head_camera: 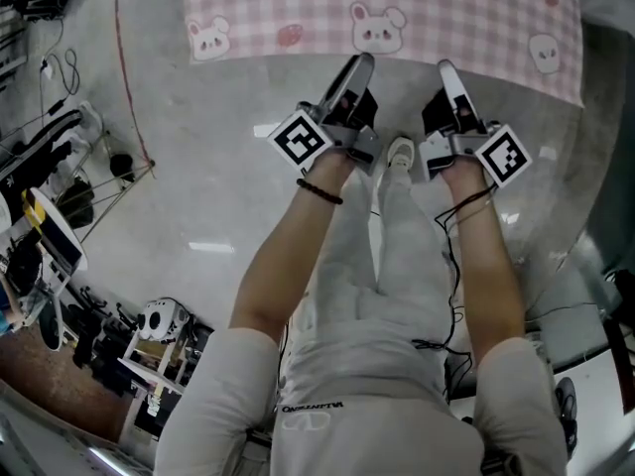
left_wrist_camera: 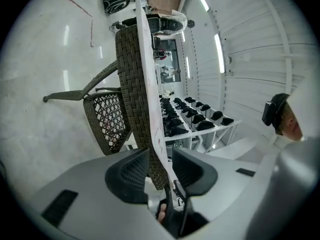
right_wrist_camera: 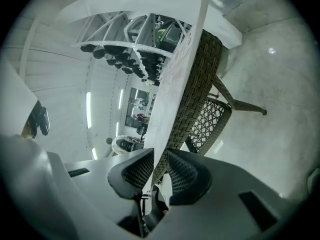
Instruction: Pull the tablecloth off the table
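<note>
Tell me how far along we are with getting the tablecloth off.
Done: both tools are at the near edge of the tablecloth. In hand: the right tool looks closed on the hem; the left tool straddles the hem and the rim of the wicker table, grip unclear. Left: the whole pull; the cloth lies spread on the table.

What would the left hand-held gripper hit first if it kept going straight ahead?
The left hand-held gripper straddles the wicker table edge and its tablecloth; that edge would probably meet the jaws' base first.
</note>
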